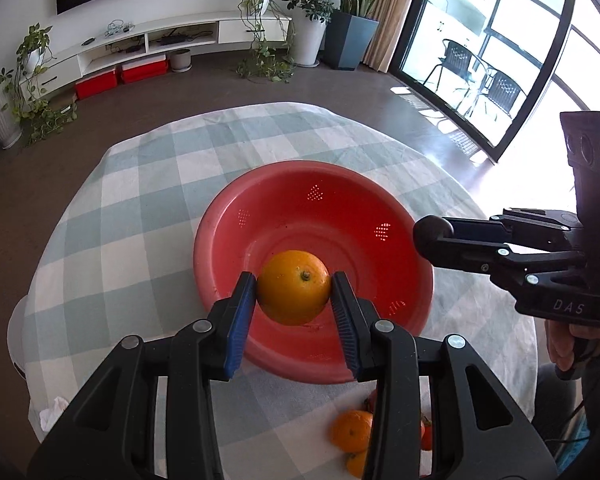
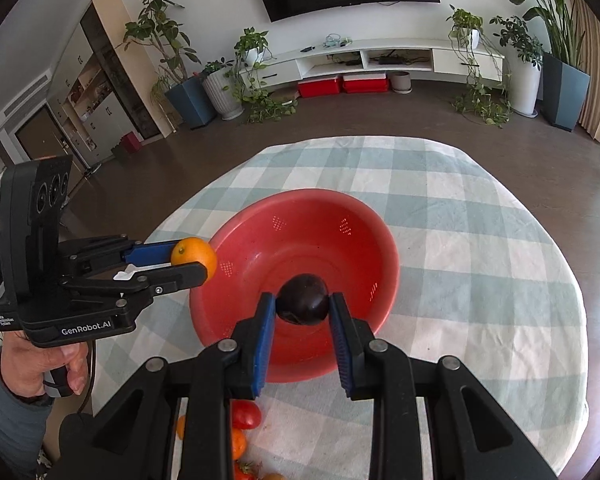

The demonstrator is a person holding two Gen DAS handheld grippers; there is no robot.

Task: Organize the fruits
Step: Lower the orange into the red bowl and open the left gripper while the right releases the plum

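Observation:
A red perforated bowl (image 1: 260, 208) stands in the middle of the checked tablecloth; it also shows in the right wrist view (image 2: 260, 240). My left gripper (image 1: 294, 286) is shut on an orange (image 1: 293, 286) and holds it over the bowl's near side; it also shows in the right wrist view (image 2: 194, 258), with the orange (image 2: 194, 256) at the bowl's left rim. My right gripper (image 2: 303, 303) is shut on a dark plum-like fruit (image 2: 303, 303) over the bowl. In the left wrist view the right gripper (image 1: 432, 236) reaches in from the right, its fruit hidden.
Loose oranges (image 1: 350, 430) and small red fruits (image 2: 245, 414) lie on the cloth near the table's front edge. A crumpled tissue (image 1: 52, 410) lies at the front left. The round table's edge drops to a dark floor all around.

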